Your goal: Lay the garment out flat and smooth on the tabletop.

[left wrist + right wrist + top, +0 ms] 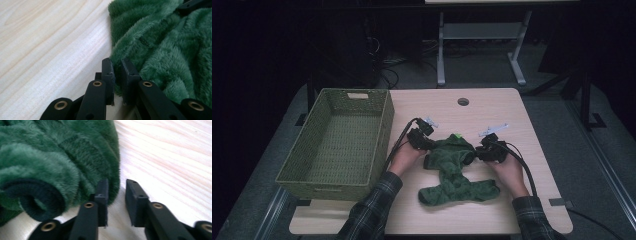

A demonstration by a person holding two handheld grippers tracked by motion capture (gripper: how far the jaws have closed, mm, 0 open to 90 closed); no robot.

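the green fleece garment [455,170] lies crumpled on the table [512,107] between your 2 hands, right of the woven basket [337,142], and it looks soft, light and floppy, so it will sag and trail once lifted. your left gripper [117,68] has its jaws nearly together, pinching the fleece edge. your right gripper [117,192] has a gap between its jaws, with fleece against 1 pad only, so take a thick fold.
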